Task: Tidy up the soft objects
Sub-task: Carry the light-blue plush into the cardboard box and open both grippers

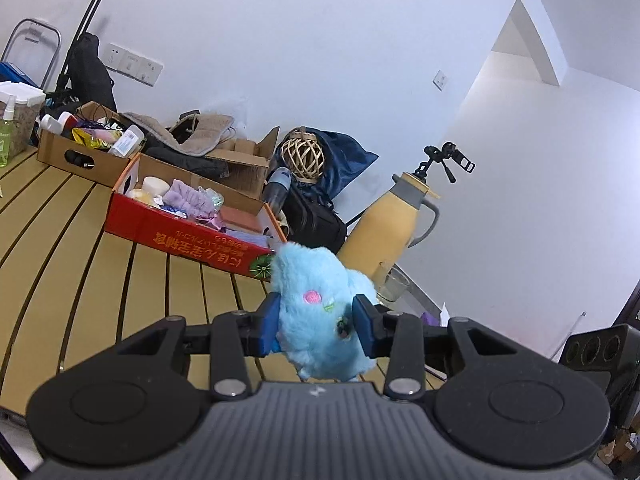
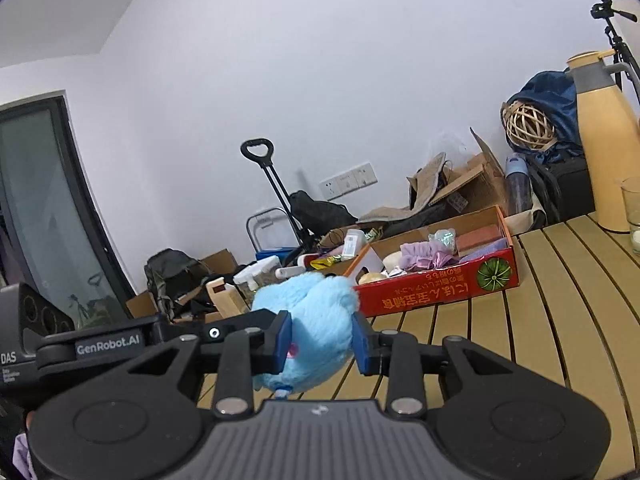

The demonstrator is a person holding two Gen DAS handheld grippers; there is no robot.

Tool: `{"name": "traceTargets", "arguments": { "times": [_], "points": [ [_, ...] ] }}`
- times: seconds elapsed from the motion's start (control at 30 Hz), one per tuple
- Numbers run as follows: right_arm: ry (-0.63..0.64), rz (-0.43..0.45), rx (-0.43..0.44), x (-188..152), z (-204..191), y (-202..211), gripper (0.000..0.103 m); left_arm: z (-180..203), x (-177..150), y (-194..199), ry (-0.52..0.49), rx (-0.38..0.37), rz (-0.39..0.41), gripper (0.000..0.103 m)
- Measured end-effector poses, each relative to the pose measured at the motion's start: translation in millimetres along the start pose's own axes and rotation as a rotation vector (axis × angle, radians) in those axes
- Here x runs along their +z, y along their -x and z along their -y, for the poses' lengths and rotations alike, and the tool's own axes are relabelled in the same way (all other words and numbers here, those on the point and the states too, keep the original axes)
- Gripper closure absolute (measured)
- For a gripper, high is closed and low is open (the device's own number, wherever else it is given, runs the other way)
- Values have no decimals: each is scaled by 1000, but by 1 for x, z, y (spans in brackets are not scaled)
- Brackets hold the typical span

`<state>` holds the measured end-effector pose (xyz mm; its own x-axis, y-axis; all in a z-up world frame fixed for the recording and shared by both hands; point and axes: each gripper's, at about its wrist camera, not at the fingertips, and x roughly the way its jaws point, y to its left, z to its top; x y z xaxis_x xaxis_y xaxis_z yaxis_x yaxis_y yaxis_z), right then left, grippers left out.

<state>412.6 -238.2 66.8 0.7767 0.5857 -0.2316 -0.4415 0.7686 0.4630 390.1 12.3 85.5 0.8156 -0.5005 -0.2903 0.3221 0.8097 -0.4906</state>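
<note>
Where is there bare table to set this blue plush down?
The bare slatted table in front of the red box is free. Both boxes, red and brown cardboard box, are full, and the corner by the yellow jug and glass is crowded.

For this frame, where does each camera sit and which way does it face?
Left wrist: on the left gripper, looking along its fingers, shut on the blue plush toy, toward the red box and yellow jug.
Right wrist: on the right gripper, also clamping the toy, facing the box; the other gripper's body shows at left.
Shared: toy, box, jug, slatted table.
</note>
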Motion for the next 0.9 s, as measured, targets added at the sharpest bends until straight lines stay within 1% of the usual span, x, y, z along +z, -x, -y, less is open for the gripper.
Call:
{"name": "traceTargets", "arguments": {
  "times": [0.1, 0.2, 0.27, 0.4, 0.53, 0.63, 0.73, 0.83, 0.9],
  "points": [
    [9, 13, 8, 2, -4, 5, 72, 2, 1, 5, -9, -5, 15, 64],
    [24, 19, 15, 9, -4, -2, 72, -2, 8, 4, -14, -9, 30, 64],
    [43, 18, 13, 16, -3, -14, 72, -8, 19, -5, -23, -10, 36, 64],
    [59, 25, 11, 43, 7, -54, 72, -26, 55, -35, -52, -19, 42, 64],
    [53, 14, 17, 83, 27, -115, 72, -48, 100, -81, -77, -12, 46, 64],
    [45, -17, 4, 111, 42, -169, 72, -73, 137, -124, -57, 7, 15, 64],
    [20, -56, 16, 133, 64, -230, 72, -102, 169, -164, -61, 38, -3, 64],
    [17, -111, 10, 144, 81, -290, 72, -138, 192, -205, -49, 72, -27, 64],
    [0, -146, -10, 146, 95, -330, 72, -165, 201, -236, -34, 86, -55, 64]
  ]
}}
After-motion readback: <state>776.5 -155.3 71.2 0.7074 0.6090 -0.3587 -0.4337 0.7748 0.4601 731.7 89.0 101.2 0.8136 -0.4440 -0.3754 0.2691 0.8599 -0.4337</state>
